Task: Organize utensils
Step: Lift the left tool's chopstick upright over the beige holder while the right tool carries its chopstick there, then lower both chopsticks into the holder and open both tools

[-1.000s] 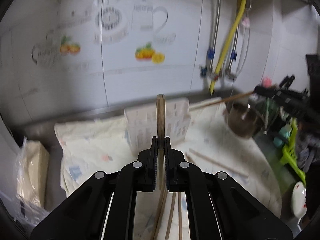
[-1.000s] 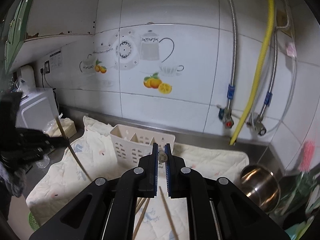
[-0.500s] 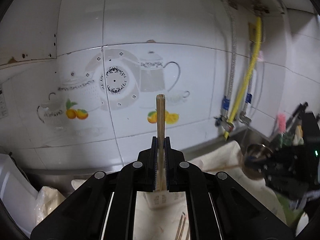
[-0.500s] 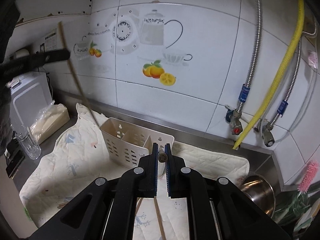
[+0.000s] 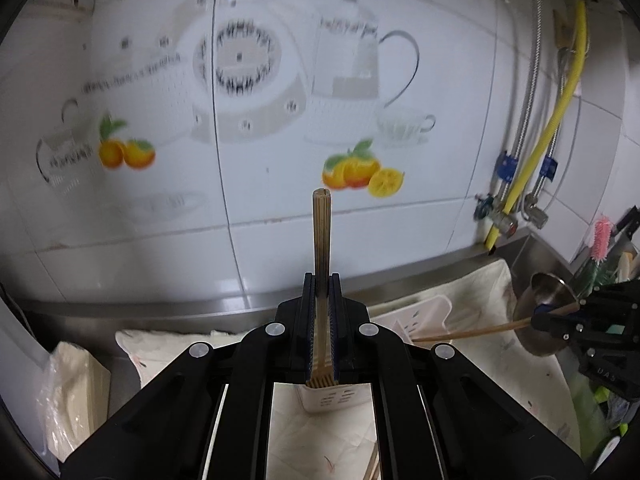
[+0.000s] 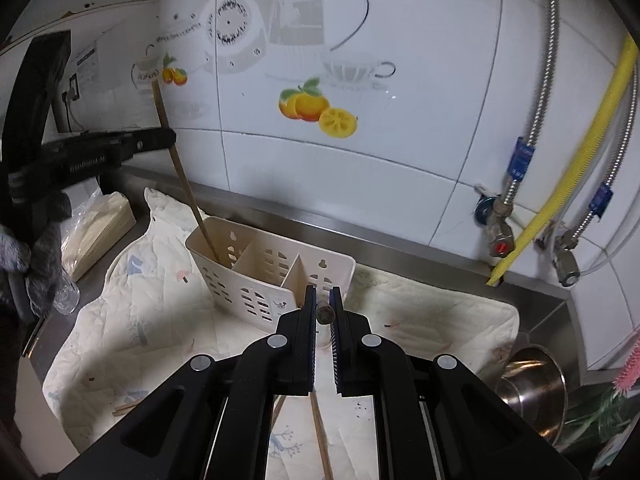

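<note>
My left gripper (image 5: 322, 280) is shut on a wooden chopstick (image 5: 321, 236) that stands upright; in the right wrist view that chopstick (image 6: 180, 172) has its lower tip inside the left compartment of the cream utensil holder (image 6: 264, 276), held by the left gripper (image 6: 168, 138). My right gripper (image 6: 324, 294) is shut on another chopstick (image 6: 325, 313), seen end-on just in front of the holder's right compartment. In the left wrist view the right gripper (image 5: 540, 318) holds its chopstick (image 5: 472, 331) pointing at the holder (image 5: 416, 316).
The holder stands on a pale quilted mat (image 6: 132, 300) with loose chopsticks (image 6: 320, 436) on it. A steel bowl (image 6: 532, 380) sits at the right, a bagged packet (image 6: 100, 232) and a glass (image 6: 66, 296) at the left. Hoses and valves (image 6: 504, 236) line the tiled wall.
The left gripper has lowered its chopstick tip into the holder's left compartment. The right gripper has moved closer to the holder's right side, still holding its chopstick.
</note>
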Demonstrator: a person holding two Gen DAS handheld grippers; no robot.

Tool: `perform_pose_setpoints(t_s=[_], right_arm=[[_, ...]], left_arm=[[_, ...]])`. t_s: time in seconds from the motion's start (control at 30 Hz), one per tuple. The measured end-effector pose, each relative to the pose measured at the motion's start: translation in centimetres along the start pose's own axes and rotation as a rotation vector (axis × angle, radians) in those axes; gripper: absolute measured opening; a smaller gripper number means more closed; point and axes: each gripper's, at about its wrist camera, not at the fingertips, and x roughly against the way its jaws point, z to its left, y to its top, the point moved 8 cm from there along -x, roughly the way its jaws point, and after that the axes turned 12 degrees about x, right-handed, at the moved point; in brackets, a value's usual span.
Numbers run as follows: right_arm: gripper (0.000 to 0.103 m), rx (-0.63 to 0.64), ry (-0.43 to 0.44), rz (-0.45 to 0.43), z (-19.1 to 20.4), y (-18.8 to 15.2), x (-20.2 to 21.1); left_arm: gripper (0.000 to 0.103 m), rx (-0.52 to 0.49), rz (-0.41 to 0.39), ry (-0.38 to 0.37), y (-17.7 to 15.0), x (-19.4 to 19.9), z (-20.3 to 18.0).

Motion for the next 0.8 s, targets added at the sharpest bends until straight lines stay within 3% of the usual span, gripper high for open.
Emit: perform_pose_setpoints(t_s=[0.37, 0.5, 0.8], right_arm=[[0.007, -0.033, 0.022, 0.056, -0.5, 0.5, -2.6], [0.009, -0.047, 0.006, 0.025, -1.0, 0.9, -2.1], [0.028, -0.093, -0.088, -0.13, -1.5, 0.4, 3.2]], left_arm=[[0.007, 0.039, 0.071, -0.015, -1.8, -2.2, 1.3], [0.009, 0.043, 0.061, -0.017, -1.6, -1.5, 1.4], [0.018, 0.05, -0.004, -0.031, -1.7, 2.9, 1.7]])
